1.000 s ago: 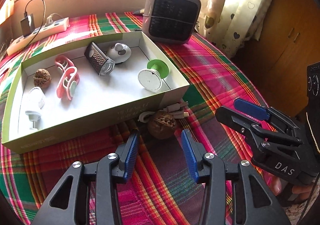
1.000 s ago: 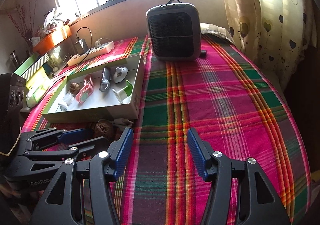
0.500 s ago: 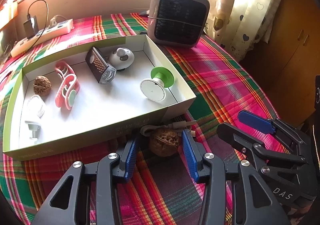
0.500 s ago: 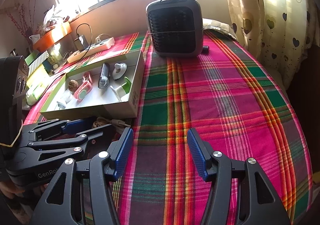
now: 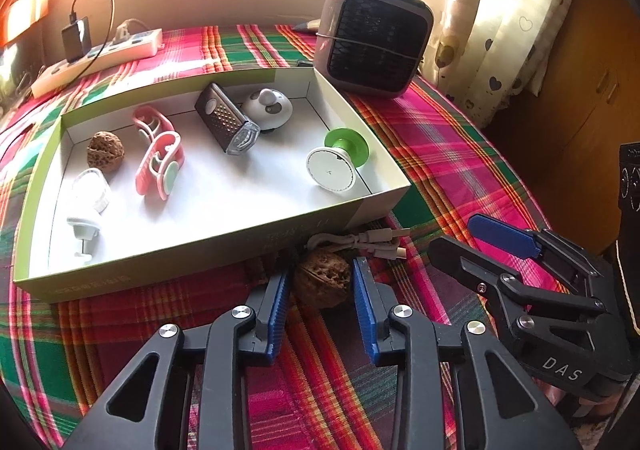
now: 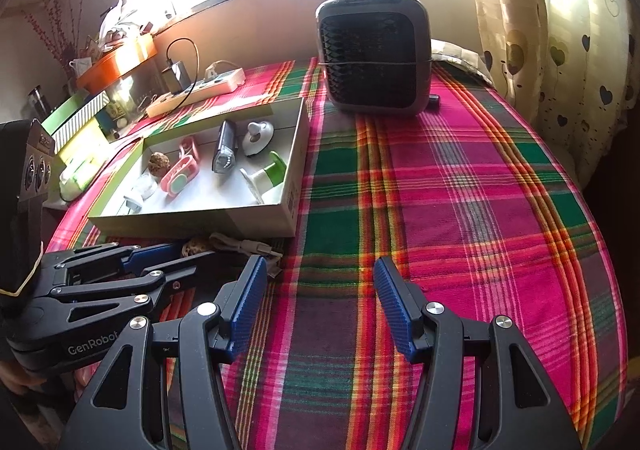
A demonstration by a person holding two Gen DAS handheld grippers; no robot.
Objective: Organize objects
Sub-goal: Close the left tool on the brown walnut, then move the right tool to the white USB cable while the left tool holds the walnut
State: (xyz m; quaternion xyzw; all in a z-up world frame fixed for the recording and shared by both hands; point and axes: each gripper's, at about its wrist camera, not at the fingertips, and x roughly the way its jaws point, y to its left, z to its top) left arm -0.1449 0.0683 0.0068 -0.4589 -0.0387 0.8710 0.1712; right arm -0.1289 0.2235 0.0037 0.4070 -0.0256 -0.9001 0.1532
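A brown walnut lies on the plaid cloth just in front of the green and white box. My left gripper straddles it with its jaws closing, and both blue pads touch the shell's sides. A coiled white cable lies right behind the nut. Inside the box are a second walnut, a pink clip, a bike light and a green and white spool. My right gripper hovers open over bare cloth, right of the left gripper.
A grey heater stands behind the box's far right corner. A power strip with a charger lies at the back left. Curtains hang past the table's rounded right edge. Wide plaid cloth spreads right of the box.
My left gripper moved forward until the walnut sat between its fingers, then the jaws narrowed onto the nut. The right gripper stayed open and in place.
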